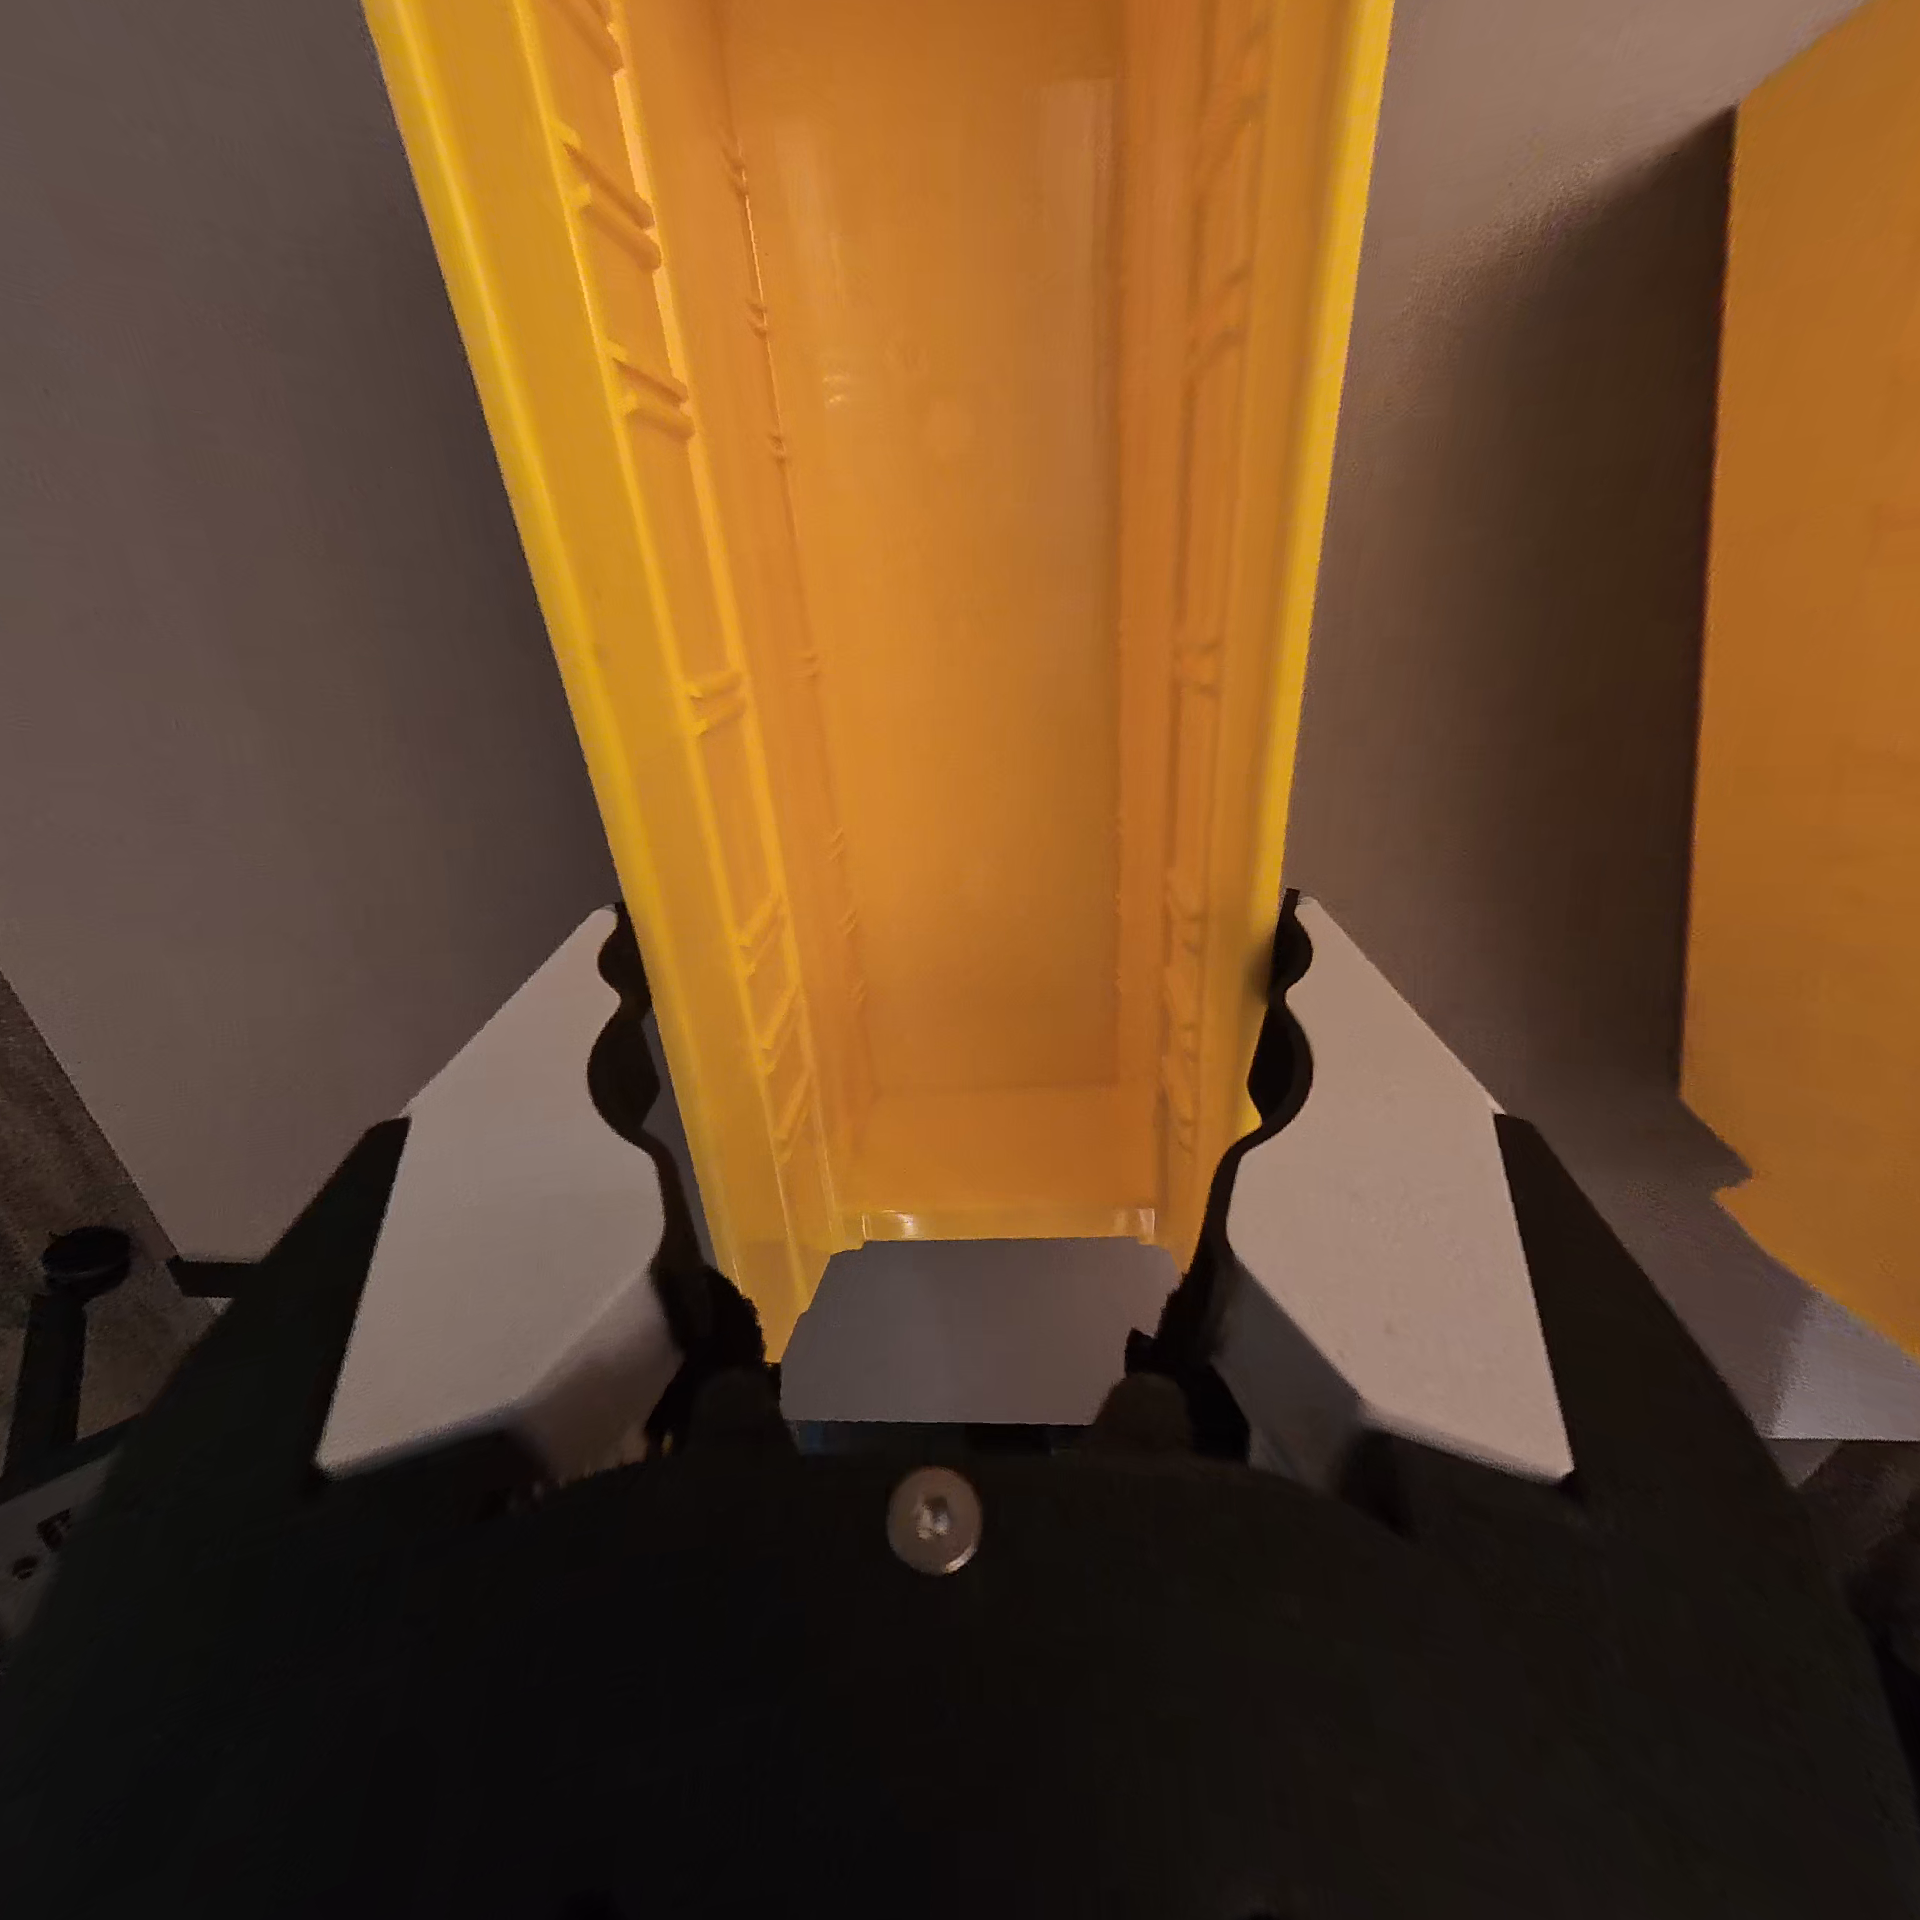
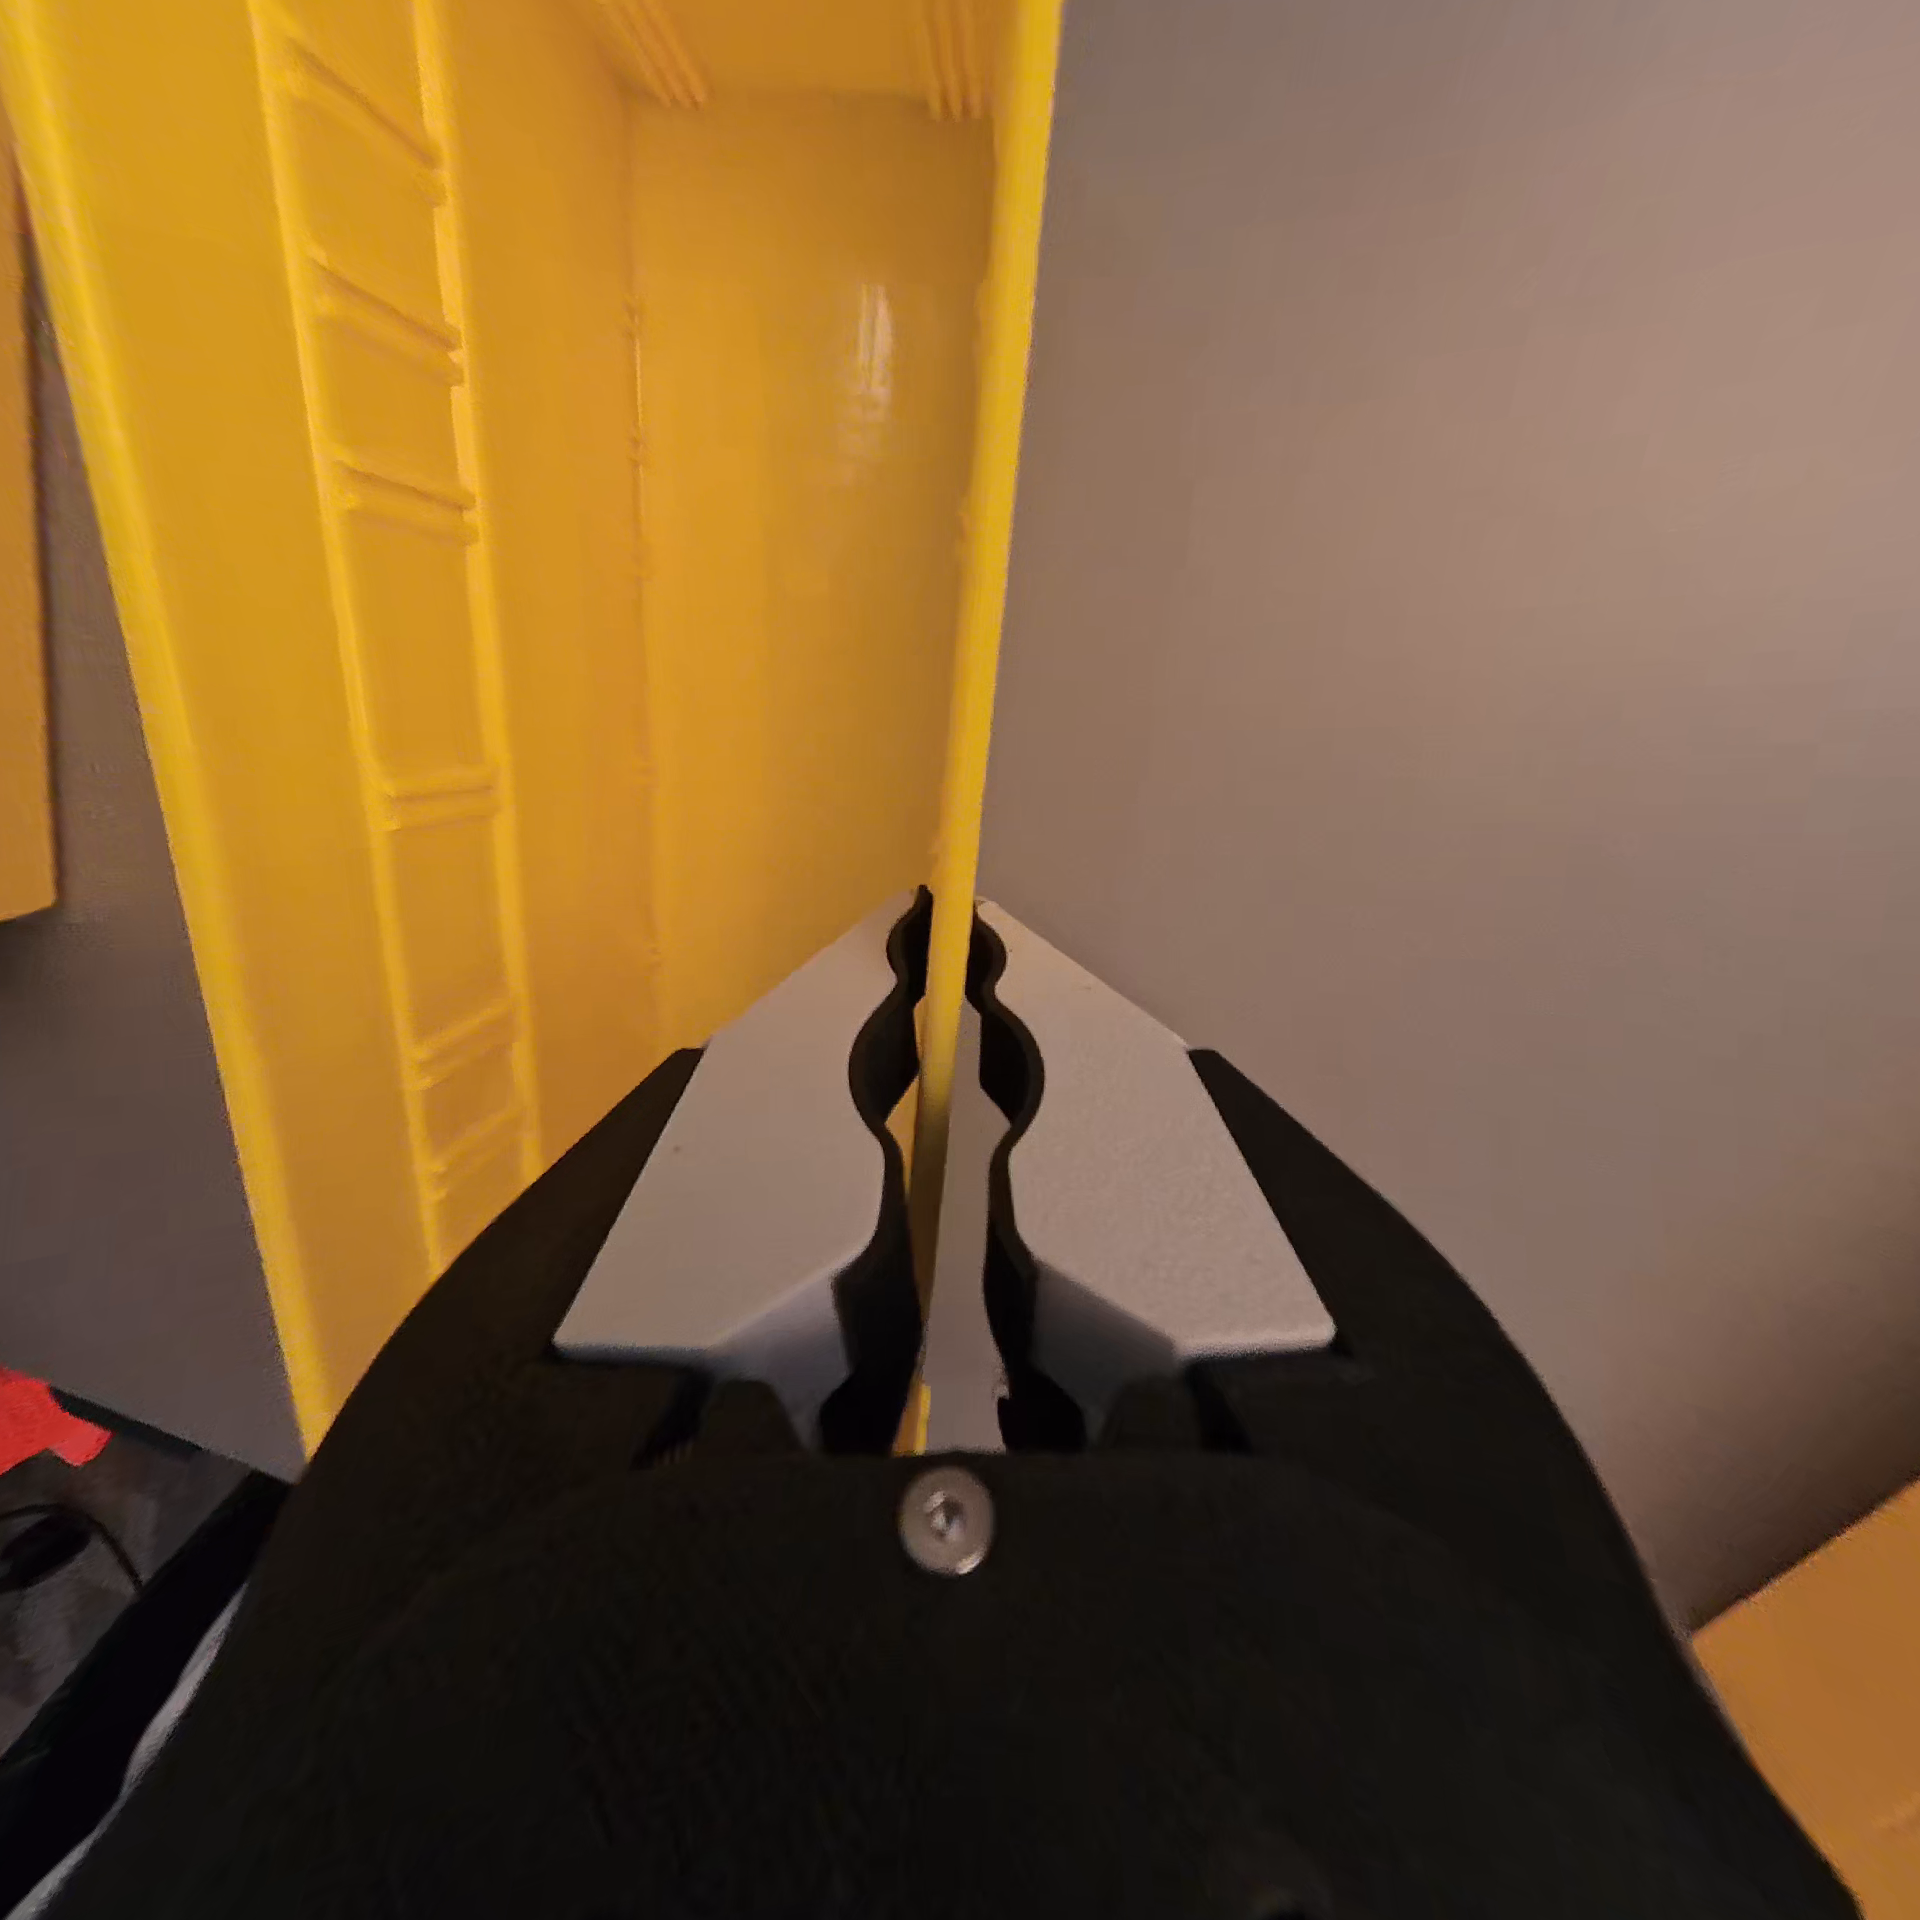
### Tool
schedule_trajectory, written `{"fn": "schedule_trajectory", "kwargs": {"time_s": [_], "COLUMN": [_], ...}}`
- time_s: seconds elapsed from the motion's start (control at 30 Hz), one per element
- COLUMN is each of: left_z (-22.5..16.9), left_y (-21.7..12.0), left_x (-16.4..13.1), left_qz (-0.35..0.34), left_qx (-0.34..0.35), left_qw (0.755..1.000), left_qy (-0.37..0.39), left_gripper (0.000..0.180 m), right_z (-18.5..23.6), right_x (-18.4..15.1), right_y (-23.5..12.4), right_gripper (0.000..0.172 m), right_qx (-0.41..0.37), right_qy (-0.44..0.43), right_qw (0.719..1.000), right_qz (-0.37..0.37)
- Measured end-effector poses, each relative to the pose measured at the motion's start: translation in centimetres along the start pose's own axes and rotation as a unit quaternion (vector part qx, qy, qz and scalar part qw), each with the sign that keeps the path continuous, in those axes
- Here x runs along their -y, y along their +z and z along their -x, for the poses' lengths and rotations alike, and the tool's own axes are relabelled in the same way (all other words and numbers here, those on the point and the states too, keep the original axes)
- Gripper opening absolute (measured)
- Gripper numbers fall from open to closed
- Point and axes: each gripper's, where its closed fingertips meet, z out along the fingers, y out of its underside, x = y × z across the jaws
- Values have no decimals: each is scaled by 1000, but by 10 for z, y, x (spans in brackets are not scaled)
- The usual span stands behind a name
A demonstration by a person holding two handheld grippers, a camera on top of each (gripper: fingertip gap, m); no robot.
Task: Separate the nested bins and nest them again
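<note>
In the left wrist view a long, narrow yellow bin (image 1: 966,623) runs away from me on a grey surface (image 1: 260,520), open side towards the camera. My left gripper (image 1: 951,925) spans the bin's near end, with one pad against each outer side wall, so it is shut on this bin. In the right wrist view a second yellow bin (image 2: 790,520) fills the left half. My right gripper (image 2: 948,904) is shut on this bin's thin right side wall (image 2: 997,520), one pad inside and one outside. Each bin also shows at the edge of the other view, the right one in the left wrist view (image 1: 1818,623) and the left one in the right wrist view (image 2: 21,623).
A tan box corner (image 2: 1829,1662) lies at the lower right of the right wrist view. Red and black items (image 2: 42,1423) sit at that view's lower left. A black stand (image 1: 73,1299) is at the left wrist view's lower left.
</note>
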Motion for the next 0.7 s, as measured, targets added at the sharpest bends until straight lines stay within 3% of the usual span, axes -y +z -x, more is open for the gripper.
{"fn": "schedule_trajectory", "kwargs": {"time_s": [0.43,0.57,0.7], "left_z": [4,3,2], "left_y": [-3,-2,-2], "left_x": [1,1,1], "left_qz": [-15,-11,-8], "left_qx": [-14,-8,-3], "left_qw": [1000,1000,1000], "left_qy": [-8,-5,-4], "left_gripper": [115,116,117], "right_z": [-173,-208,-226], "right_x": [-65,-82,-89], "right_y": [-42,-52,-62], "right_gripper": [3,4,29], "right_qx": [-99,-130,-193], "right_qy": [134,169,135], "right_qw": [986,977,972], "right_qz": [16,17,27]}}
